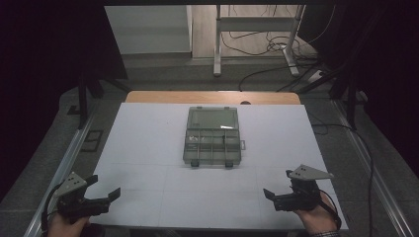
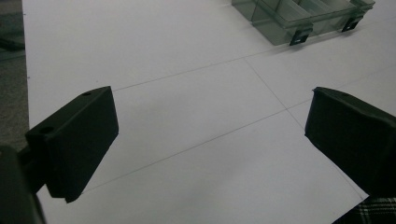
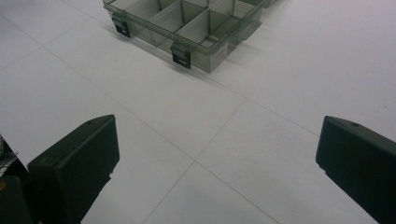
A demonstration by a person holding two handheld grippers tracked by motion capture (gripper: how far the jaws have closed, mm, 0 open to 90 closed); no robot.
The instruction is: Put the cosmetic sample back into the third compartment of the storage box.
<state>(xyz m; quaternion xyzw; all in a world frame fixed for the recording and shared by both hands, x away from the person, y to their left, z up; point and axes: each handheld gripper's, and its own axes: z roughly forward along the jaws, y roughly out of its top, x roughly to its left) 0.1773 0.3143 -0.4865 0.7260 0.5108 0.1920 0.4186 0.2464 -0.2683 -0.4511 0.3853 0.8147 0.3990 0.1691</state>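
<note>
A clear grey compartment box point(image 1: 212, 145) lies open in the middle of the white board point(image 1: 143, 148), its lid point(image 1: 213, 118) folded back away from me. Two black latches hang on its near edge. My left gripper point(image 1: 104, 185) rests low at the board's near left corner, open, with nothing between its jaws. At the near right corner my right gripper point(image 1: 277, 182) is open too and holds nothing. The left gripper view has its gripper point(image 2: 210, 116) over bare board, the box point(image 2: 289, 18) far up right. In the right gripper view the gripper point(image 3: 217, 140) faces the box point(image 3: 187, 28).
The board lies on a wooden table point(image 1: 212, 97) with metal rails point(image 1: 64, 163) along both sides. Beyond it stand a desk frame point(image 1: 217, 44) and loose cables point(image 1: 276, 47) on the floor. A plaid sleeve point(image 2: 373, 210) shows beside the left gripper's jaw.
</note>
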